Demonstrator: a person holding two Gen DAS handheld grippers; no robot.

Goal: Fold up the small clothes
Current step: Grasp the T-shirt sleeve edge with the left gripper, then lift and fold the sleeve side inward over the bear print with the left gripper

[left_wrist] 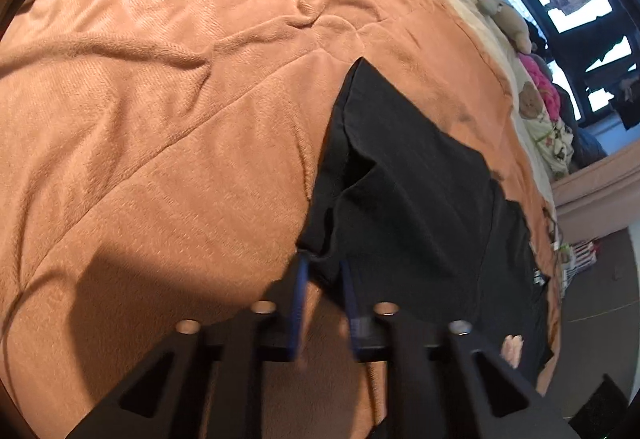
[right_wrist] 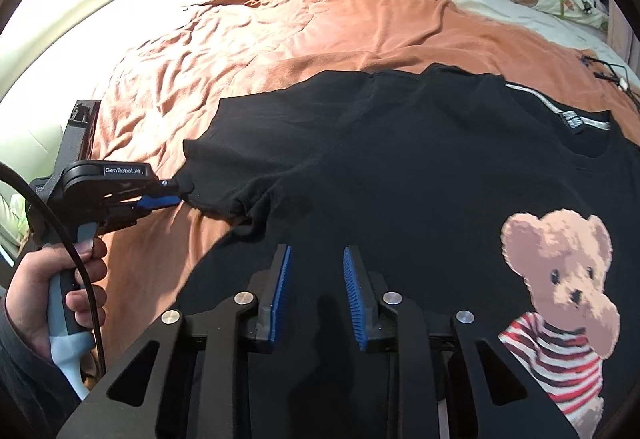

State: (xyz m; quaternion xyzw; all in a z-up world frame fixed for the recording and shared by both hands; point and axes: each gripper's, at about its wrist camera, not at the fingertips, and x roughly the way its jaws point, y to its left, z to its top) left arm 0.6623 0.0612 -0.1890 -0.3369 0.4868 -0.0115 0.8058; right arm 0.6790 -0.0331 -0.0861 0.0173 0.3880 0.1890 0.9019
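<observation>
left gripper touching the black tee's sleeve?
Touching. In the right wrist view the left gripper has its blue fingertips pinched on the sleeve edge of the black t-shirt, no gap visible.

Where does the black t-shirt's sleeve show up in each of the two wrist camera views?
Left wrist view: the sleeve sits low and centre, its hem meeting the left gripper.
Right wrist view: the sleeve is left of centre, its tip pinched by the left gripper; the right gripper hangs open over the shirt body.
Shared landmark: the orange blanket under the shirt.
</observation>
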